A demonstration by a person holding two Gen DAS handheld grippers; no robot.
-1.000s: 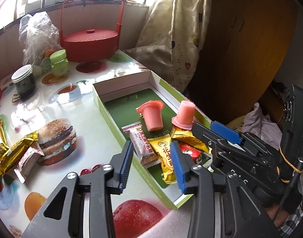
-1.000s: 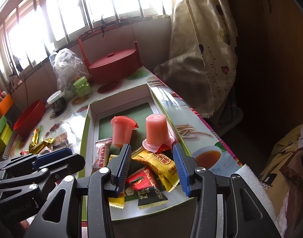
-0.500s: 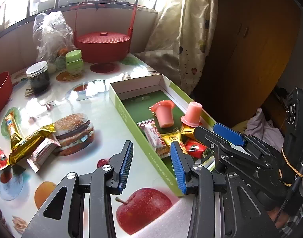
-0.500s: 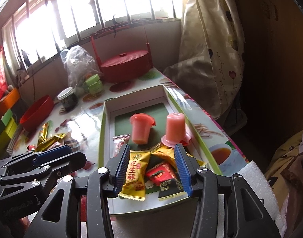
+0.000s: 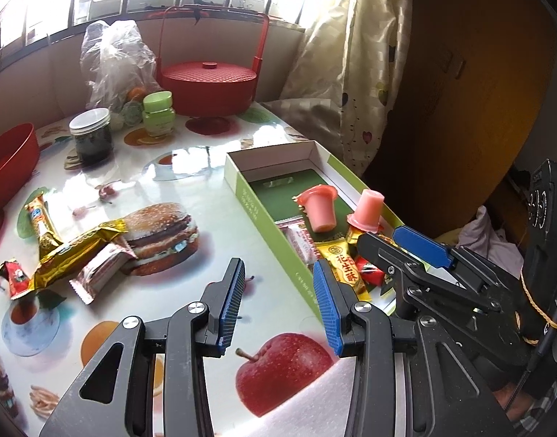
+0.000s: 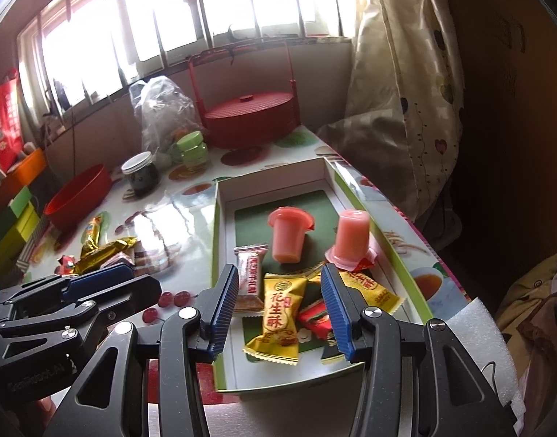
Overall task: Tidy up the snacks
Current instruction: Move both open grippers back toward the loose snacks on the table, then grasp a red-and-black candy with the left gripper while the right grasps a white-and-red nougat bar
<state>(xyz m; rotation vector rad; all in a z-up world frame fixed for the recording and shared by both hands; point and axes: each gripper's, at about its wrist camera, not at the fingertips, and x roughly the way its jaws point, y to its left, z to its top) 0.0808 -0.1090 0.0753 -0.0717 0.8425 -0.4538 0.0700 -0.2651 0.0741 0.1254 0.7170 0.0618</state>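
Inside green box [image 6: 220,240] on table [image 5: 213,196]: two pink jelly cups [image 6: 286,235], yellow peanut candy packet [image 6: 278,313], white-red wafer packet [image 6: 250,273], red candy [image 6: 315,318]. Left of box, on table: gold bars [image 5: 78,251] and more wrapped snacks. Right gripper [image 6: 278,306] above box, jaws released, gripping nothing. Left gripper [image 5: 278,300] beside box, over bare table, jaws released, empty. Beyond box: red basket [image 5: 209,87], dark jar [image 5: 91,134].

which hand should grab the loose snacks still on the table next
Left. The left gripper hangs open over the table, nearer the gold wrappers; the right gripper is open over the box.
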